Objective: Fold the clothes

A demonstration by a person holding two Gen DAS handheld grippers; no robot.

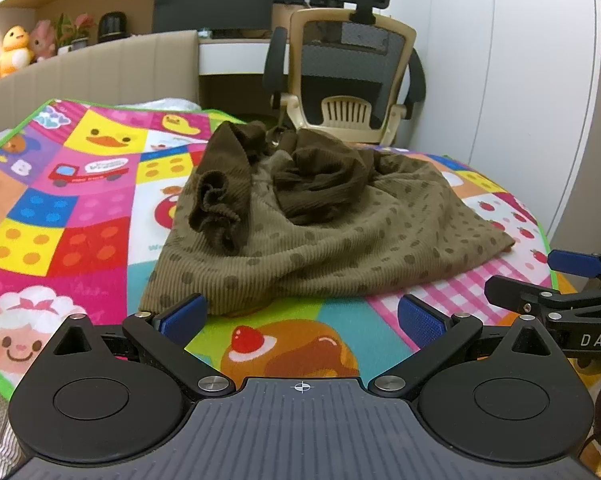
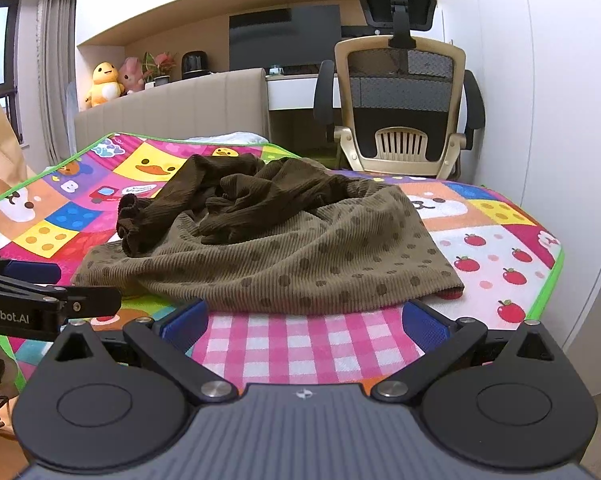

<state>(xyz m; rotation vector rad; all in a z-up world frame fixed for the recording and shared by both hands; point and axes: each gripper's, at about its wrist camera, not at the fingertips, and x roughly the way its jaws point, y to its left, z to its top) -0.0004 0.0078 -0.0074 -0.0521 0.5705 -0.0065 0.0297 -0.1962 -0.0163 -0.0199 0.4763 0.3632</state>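
The brown garment [image 1: 320,232] is lying crumpled on the colourful play mat [image 1: 80,208]: its dotted olive body is spreading toward me, and its darker ribbed sleeves [image 1: 220,200] are bunching on top. I am holding the left gripper [image 1: 300,318] just short of the near hem, fingers wide apart, gripping nothing. I am keeping the right gripper [image 2: 305,320] beside it, also spread open and empty, its blue pads [image 2: 424,326] near the hem edge. An office chair [image 2: 400,92] is standing beyond the mat, with plush toys [image 2: 104,82] sitting behind the beige headboard [image 2: 172,108].
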